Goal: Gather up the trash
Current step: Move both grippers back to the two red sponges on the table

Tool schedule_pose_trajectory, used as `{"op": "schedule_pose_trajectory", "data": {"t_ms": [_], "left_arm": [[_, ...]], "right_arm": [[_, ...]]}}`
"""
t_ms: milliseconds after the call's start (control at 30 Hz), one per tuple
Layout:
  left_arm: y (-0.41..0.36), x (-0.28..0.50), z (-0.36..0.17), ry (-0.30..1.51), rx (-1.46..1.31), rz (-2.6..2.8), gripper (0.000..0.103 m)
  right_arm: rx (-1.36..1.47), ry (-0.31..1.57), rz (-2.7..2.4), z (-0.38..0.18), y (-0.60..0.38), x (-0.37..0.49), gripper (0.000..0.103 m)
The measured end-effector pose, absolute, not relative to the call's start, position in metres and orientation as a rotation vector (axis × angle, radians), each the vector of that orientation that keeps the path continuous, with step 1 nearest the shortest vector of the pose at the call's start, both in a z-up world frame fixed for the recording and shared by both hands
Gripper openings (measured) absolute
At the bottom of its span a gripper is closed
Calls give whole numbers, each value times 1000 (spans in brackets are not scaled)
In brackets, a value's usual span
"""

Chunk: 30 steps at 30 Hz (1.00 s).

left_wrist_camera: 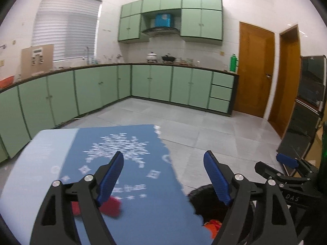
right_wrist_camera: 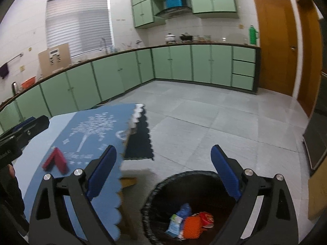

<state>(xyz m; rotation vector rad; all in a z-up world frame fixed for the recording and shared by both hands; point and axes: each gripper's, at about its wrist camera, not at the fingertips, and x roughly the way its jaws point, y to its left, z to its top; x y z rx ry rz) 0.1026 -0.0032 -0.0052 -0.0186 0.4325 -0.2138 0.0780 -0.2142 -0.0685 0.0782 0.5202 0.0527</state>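
Note:
A red angled piece of trash (right_wrist_camera: 55, 160) lies on the blue tablecloth with a white tree print (right_wrist_camera: 92, 130). In the left wrist view it is a red blur (left_wrist_camera: 111, 205) just under my left finger. My left gripper (left_wrist_camera: 163, 157) hovers open over the table's right edge with nothing between its fingers. My right gripper (right_wrist_camera: 163, 151) stands open and empty above a black-lined bin (right_wrist_camera: 155, 194) on the floor. In the bin lie blue and white wrappers (right_wrist_camera: 178, 220), an orange item (right_wrist_camera: 191, 227) and a red packet (right_wrist_camera: 206, 218). The bin's rim (left_wrist_camera: 196, 194) also shows beside the table.
The table (right_wrist_camera: 128, 180) stands left of the bin, its cloth hanging over the edge. Green cabinets (right_wrist_camera: 173, 63) line the far walls, and wooden doors (right_wrist_camera: 273, 40) are at the right. A dark appliance (left_wrist_camera: 310, 94) stands at the right edge. Grey floor tiles (right_wrist_camera: 204, 118) lie beyond.

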Motion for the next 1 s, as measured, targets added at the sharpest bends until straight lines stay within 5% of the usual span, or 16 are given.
{"op": "schedule_pose_trajectory", "data": {"t_ms": [467,1000], "left_arm": [[91,102,-4,413,-54,-58,79],[166,118,-58,503,-16,133,79]], "right_arm": [[9,506,243,-55,-103,109,91],[-73,607,387,-101,-13,135,91]]}}
